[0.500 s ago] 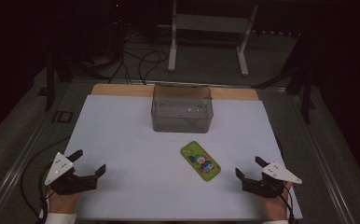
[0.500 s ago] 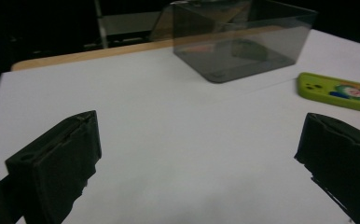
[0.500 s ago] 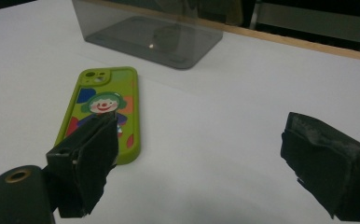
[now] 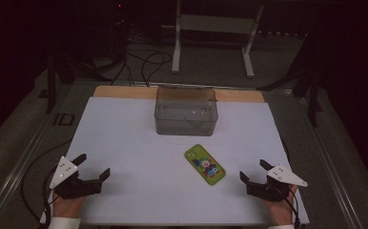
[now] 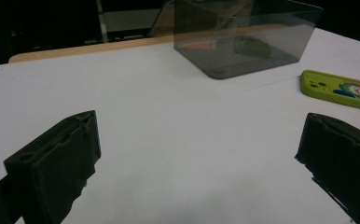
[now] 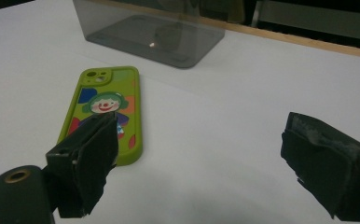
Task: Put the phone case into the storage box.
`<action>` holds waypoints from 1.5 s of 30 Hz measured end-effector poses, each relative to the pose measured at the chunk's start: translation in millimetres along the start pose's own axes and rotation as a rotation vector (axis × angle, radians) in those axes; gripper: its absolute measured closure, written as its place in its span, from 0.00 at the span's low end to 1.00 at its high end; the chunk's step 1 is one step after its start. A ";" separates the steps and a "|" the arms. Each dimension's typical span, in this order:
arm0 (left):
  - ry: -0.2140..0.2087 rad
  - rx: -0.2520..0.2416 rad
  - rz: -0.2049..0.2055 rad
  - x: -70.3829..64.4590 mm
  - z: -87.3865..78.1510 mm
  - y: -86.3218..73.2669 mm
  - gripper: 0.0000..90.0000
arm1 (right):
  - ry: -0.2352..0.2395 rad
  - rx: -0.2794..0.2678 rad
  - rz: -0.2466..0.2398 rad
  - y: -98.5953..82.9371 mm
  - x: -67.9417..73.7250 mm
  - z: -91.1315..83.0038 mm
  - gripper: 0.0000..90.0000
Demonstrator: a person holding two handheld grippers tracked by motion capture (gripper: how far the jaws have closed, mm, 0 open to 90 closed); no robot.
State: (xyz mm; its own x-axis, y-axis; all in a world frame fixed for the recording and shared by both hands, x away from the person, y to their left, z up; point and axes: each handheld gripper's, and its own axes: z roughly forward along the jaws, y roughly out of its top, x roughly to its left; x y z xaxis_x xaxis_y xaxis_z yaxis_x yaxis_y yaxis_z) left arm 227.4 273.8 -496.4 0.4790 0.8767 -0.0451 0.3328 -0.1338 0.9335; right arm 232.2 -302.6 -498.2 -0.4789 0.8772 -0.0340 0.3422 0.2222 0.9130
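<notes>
**Lining up on the phone case**

The green phone case (image 4: 204,164), printed with a cartoon clown, lies flat on the white table (image 4: 125,143), at about 6 o'clock from the clear box (image 4: 186,117). No writing or brand is readable. The right gripper (image 4: 253,171) sits near, at the case's 3 o'clock, jaws wide apart and empty; it should straddle the case's long edges squarely. The left gripper (image 4: 94,166), at 9 o'clock, is likewise spread, holding nothing.

A white-covered surface (image 4: 125,143) with a bare wooden far edge; a clear smoky plastic box (image 4: 186,112) stands toward its back. A green clown-printed phone case (image 4: 204,164) lies flat nearer the front.
</notes>
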 end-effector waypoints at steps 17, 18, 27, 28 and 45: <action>0.029 0.009 -0.015 -1.6 3.8 -1.6 0.00 | 0.030 0.025 0.001 20.9 10.5 0.2 0.10; 0.029 0.009 -0.015 -1.6 3.8 -1.6 0.00 | 0.030 0.025 0.001 20.9 10.5 0.2 0.10; 0.033 0.006 -0.014 -1.4 3.2 -1.6 0.00 | 0.039 0.063 -0.026 33.9 17.1 5.4 0.10; 0.032 0.006 -0.015 -1.4 3.4 -1.7 0.00 | 0.042 0.068 -0.028 35.4 17.5 6.0 0.10; 0.036 0.015 -0.004 -2.1 4.5 -2.5 0.00 | 0.059 0.134 -0.049 54.4 30.5 20.9 0.09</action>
State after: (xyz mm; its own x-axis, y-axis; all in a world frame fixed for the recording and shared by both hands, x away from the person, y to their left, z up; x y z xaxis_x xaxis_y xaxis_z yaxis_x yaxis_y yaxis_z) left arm 229.2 270.2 -500.2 0.4483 0.8932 -0.0353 0.3464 -0.1371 0.9280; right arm 253.1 -254.9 -458.1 -0.5428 0.8384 -0.0495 0.4201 0.3220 0.8484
